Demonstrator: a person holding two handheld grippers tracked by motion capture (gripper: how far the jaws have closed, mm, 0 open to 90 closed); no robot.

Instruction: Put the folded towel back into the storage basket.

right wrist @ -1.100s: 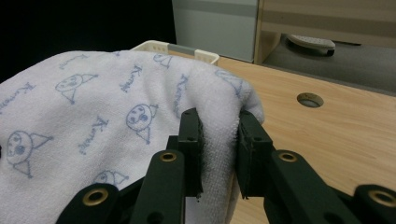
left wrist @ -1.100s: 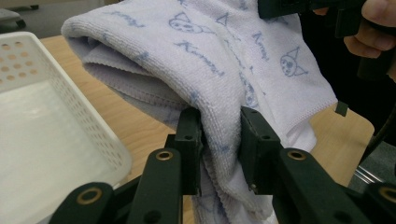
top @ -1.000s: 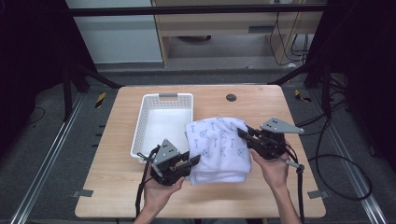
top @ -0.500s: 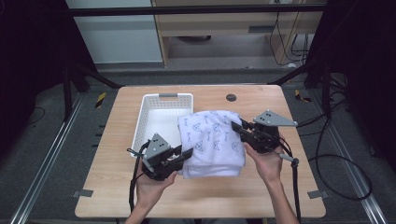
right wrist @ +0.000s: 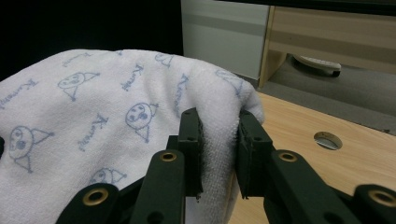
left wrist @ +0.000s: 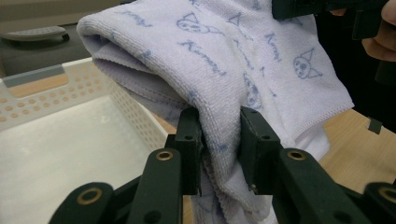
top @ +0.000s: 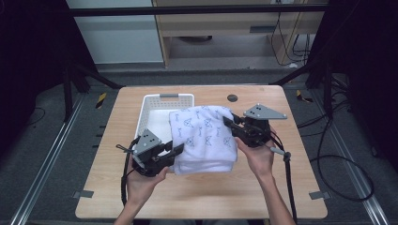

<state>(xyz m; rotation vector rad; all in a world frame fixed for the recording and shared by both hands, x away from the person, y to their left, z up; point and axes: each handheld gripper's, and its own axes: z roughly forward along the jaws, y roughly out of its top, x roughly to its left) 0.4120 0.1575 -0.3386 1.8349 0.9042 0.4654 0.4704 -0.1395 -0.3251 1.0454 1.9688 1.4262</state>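
A folded white towel (top: 202,138) printed with blue cartoon faces hangs lifted between my two grippers, its left part over the rim of a white perforated basket (top: 152,105). My left gripper (top: 179,150) is shut on the towel's near left edge; in the left gripper view the cloth (left wrist: 261,70) is pinched between its jaws (left wrist: 219,140). My right gripper (top: 228,123) is shut on the towel's far right edge, and in the right gripper view the thick fold (right wrist: 116,107) sits squeezed between the jaws (right wrist: 218,149).
The wooden table (top: 197,197) has a round cable hole (top: 232,98) behind the towel. The basket's floor (left wrist: 56,154) lies just left of the held cloth. Cables trail off the table's right side (top: 300,164). Dark floor and metal rails surround the table.
Both hands have carried the towel up and to the left, from the table's middle toward the basket; its left part now overlaps the basket's right rim. Both grips stayed closed.
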